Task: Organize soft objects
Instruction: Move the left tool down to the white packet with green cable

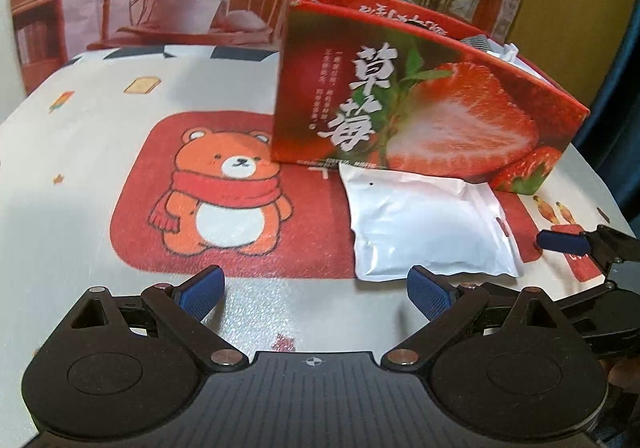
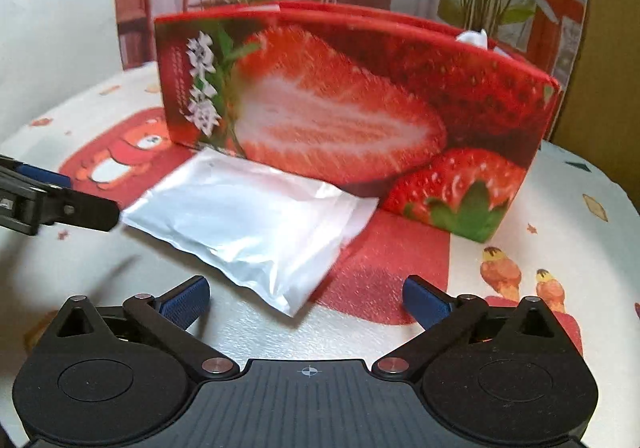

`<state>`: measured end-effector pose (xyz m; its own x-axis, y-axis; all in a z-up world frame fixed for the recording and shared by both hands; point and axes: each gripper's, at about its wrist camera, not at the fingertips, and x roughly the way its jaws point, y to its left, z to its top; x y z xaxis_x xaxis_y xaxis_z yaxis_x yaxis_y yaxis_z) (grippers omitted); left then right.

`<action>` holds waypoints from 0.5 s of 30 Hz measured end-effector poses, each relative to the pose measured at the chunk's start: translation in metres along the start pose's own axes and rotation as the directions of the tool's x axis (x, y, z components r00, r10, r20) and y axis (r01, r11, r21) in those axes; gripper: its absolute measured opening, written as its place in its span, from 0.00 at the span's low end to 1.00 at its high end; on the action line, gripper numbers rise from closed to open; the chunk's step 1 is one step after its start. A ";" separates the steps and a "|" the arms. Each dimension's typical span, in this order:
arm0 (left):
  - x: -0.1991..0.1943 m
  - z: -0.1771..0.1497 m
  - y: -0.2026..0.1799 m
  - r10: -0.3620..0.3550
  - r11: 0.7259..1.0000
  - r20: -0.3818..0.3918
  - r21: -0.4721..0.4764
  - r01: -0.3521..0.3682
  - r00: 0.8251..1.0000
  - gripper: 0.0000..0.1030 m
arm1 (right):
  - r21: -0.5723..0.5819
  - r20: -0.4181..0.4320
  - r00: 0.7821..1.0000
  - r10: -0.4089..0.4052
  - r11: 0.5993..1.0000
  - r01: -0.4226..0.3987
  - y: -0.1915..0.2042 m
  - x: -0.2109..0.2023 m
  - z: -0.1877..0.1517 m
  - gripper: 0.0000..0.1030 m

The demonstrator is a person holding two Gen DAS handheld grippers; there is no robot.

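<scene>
Strawberry box (image 1: 420,103): big white Chinese characters 草莓 run down its front, left of the cut-strawberry picture. Small white columns of Chinese text left of them, too small to read. More white characters on the inside of the back wall, upside down, unreadable. Right wrist view: same 草莓, blurred.

Both wrist cams tilt down, close over the tablecloth (image 1: 80,151). Shared: strawberry box (image 1: 432,107) at 12-1 o'clock, white pouch (image 2: 248,215) just below it.
</scene>
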<state>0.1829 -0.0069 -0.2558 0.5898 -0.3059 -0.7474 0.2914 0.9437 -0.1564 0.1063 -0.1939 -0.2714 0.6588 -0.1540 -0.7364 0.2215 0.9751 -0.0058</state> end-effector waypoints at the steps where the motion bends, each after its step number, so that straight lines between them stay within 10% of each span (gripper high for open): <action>1: 0.001 -0.001 0.002 0.001 1.000 -0.002 -0.006 -0.001 1.000 0.96 | 0.008 -0.009 1.000 0.002 1.000 -0.002 -0.002 0.002 0.001 0.99; 15: 0.005 -0.002 0.003 0.011 1.000 0.006 0.001 -0.011 1.000 1.00 | 0.016 -0.018 1.000 0.003 1.000 -0.002 -0.004 0.015 0.012 0.99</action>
<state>0.1850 -0.0049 -0.2617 0.5973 -0.2963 -0.7453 0.2858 0.9469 -0.1474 0.1239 -0.2017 -0.2745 0.6460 -0.1485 -0.7488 0.2316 0.9728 0.0069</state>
